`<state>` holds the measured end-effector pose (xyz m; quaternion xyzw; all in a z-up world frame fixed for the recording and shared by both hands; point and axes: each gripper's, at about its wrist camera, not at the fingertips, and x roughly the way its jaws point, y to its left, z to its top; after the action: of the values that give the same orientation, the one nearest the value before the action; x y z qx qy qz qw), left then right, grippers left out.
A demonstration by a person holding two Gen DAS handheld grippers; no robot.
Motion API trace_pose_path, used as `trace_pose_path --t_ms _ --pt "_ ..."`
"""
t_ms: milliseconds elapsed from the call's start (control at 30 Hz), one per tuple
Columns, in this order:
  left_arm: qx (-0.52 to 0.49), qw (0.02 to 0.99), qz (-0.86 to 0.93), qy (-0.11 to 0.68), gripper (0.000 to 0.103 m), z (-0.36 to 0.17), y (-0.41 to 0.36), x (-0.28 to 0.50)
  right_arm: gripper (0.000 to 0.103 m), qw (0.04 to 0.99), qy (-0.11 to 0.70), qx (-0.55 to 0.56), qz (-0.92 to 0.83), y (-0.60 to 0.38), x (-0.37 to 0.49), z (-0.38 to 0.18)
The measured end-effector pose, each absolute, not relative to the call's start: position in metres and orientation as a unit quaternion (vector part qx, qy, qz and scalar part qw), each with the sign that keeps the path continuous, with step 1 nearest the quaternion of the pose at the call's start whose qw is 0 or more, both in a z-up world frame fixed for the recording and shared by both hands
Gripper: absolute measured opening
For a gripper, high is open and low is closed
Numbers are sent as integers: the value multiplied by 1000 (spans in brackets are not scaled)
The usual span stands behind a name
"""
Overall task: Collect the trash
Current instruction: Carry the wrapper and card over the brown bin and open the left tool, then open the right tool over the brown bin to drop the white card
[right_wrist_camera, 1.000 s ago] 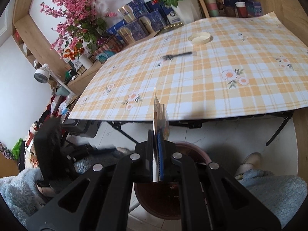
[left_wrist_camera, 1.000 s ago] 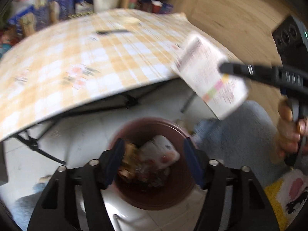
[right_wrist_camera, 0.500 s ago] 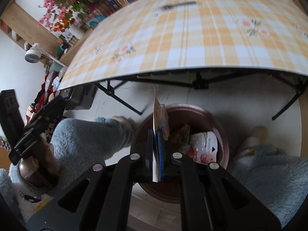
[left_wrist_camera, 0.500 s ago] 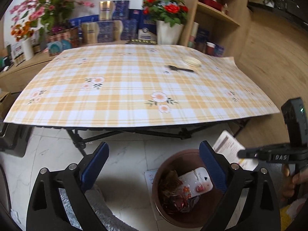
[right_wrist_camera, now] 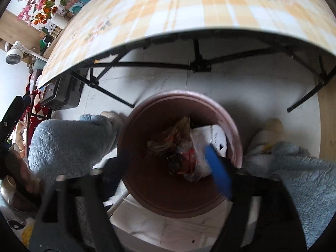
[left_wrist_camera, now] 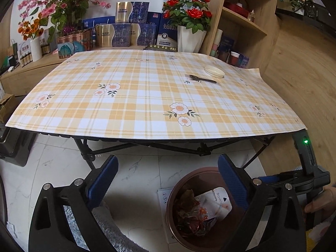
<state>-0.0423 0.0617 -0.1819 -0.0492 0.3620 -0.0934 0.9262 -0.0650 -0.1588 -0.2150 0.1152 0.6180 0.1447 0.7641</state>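
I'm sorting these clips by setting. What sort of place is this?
Probably a lived-in room at home, or perhaps a small shop. A folding table with a checked cloth stands by wooden shelves, flower vases and stacked gift boxes.

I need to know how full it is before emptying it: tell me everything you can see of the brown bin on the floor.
The bin is round, reddish-brown, plastic-looking, with a rolled rim. It stands upright and lidless on pale marble-look tiles just in front of the table's near edge. Its bottom holds crumpled wrappers and a white pouch, well below the rim. A white card shows at its base. No gripper touches it.
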Motion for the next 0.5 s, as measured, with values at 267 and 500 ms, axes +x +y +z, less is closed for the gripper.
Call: trace_pose_path --t_ms 267,500 --pt "-48 925 -92 365 93 -183 61 -42 97 817 549 97 147 -168 -59 -170" --pt "-54 921 -95 373 93 -185 60 -36 97 852 489 108 151 -189 -41 -121"
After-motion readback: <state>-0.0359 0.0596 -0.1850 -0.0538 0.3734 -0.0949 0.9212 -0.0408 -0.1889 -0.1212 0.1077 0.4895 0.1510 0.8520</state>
